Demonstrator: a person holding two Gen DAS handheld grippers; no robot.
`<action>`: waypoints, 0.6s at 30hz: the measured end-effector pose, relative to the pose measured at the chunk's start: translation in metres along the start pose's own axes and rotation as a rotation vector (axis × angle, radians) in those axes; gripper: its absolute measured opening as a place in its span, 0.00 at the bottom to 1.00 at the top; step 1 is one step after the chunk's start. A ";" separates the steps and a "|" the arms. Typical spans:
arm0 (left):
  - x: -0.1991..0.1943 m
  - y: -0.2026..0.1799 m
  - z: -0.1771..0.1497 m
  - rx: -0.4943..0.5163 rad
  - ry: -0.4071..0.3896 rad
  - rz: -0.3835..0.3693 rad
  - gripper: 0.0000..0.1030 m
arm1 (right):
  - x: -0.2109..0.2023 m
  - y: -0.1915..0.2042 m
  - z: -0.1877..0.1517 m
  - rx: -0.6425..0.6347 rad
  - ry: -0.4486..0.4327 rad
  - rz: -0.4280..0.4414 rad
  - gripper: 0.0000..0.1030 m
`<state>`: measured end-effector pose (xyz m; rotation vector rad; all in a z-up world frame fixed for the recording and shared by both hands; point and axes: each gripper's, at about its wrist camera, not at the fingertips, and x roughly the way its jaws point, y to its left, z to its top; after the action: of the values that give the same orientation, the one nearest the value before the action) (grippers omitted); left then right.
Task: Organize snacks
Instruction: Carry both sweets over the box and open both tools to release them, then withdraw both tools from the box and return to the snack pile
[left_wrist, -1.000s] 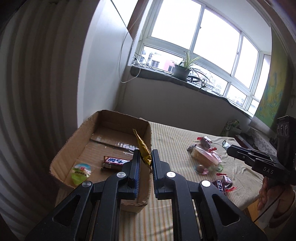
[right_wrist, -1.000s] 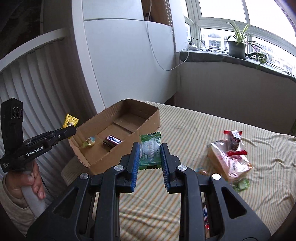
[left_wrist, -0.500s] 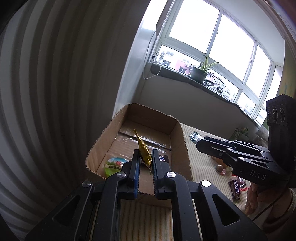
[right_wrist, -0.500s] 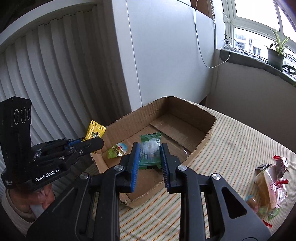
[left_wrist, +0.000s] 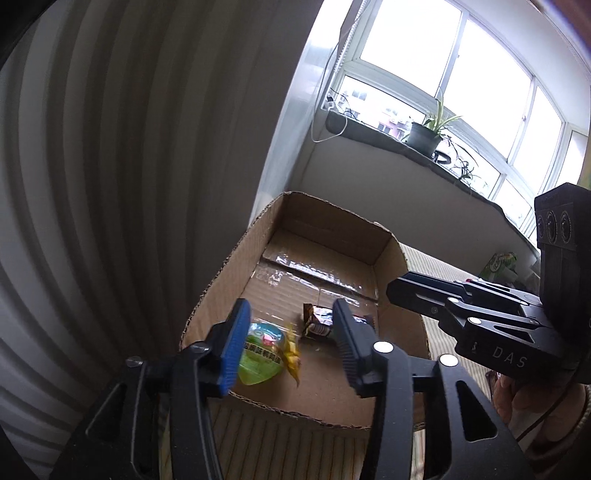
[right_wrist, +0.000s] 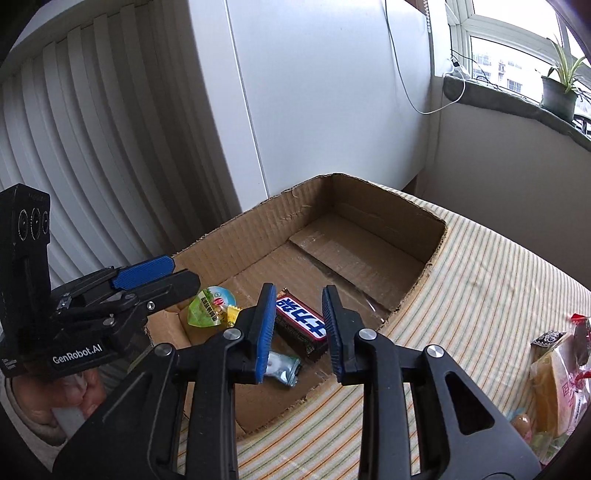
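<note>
An open cardboard box (left_wrist: 229, 266) (right_wrist: 258, 236) stands on the striped cloth. Inside lie a green jelly cup (left_wrist: 262, 350) (right_wrist: 210, 306), a dark chocolate bar (left_wrist: 321, 321) (right_wrist: 301, 319) and a yellow candy (left_wrist: 291, 350) (right_wrist: 231, 314) beside the cup. A green-white packet (right_wrist: 282, 365) lies near the box's front wall. My left gripper (left_wrist: 290, 310) (right_wrist: 184, 274) hovers over the box's near end, jaws opening, nothing between them. The right gripper (right_wrist: 298, 295) (left_wrist: 395, 291) hangs over the bar and packet, jaws opening and empty.
More wrapped snacks, among them a bread packet (right_wrist: 554, 365), lie on the striped cloth (right_wrist: 480, 295) to the right. A ribbed white wall (right_wrist: 92, 147) stands close behind the box. A potted plant (left_wrist: 424, 136) sits on the window sill. A hand (right_wrist: 85, 391) holds each gripper.
Both grippers moved in over the box. The left jaws spread and the yellow candy dropped beside the jelly cup. The right jaws widened and the green-white packet fell into the box.
</note>
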<state>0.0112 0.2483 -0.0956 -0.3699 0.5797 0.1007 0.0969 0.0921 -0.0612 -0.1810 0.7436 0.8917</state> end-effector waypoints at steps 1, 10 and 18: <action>-0.002 0.001 0.000 -0.002 -0.008 0.004 0.54 | -0.002 -0.003 -0.002 0.005 0.002 -0.005 0.26; -0.012 0.002 0.002 -0.008 -0.021 0.026 0.54 | -0.029 -0.001 -0.013 -0.007 -0.032 -0.025 0.56; -0.039 -0.016 0.004 0.021 -0.050 0.051 0.55 | -0.059 0.001 -0.021 0.000 -0.098 -0.035 0.74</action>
<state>-0.0157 0.2355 -0.0662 -0.3314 0.5407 0.1519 0.0616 0.0452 -0.0379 -0.1491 0.6469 0.8610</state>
